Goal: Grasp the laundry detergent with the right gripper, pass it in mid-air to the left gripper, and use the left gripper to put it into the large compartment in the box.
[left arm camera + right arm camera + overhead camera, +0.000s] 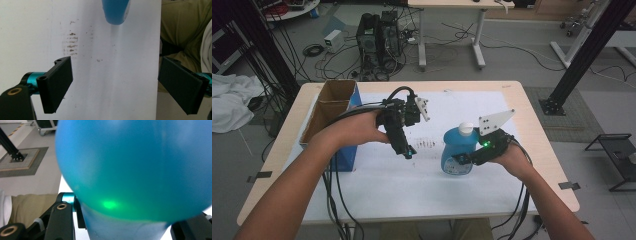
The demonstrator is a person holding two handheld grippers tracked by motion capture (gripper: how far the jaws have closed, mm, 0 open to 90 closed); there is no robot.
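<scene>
- Your right gripper (462, 159) is clamped on the blue bottle (458, 150), standing upright on the white sheet (412, 180).
- Your left gripper (408, 153) hangs wide open, empty, above brown smudges (427, 144), just beside the bottle.

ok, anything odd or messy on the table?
Yes: a patch of brown smudges dirties the white sheet just left of the blue bottle. The bottle stands upright, capped, in the right gripper. No spilled liquid visible.
</scene>
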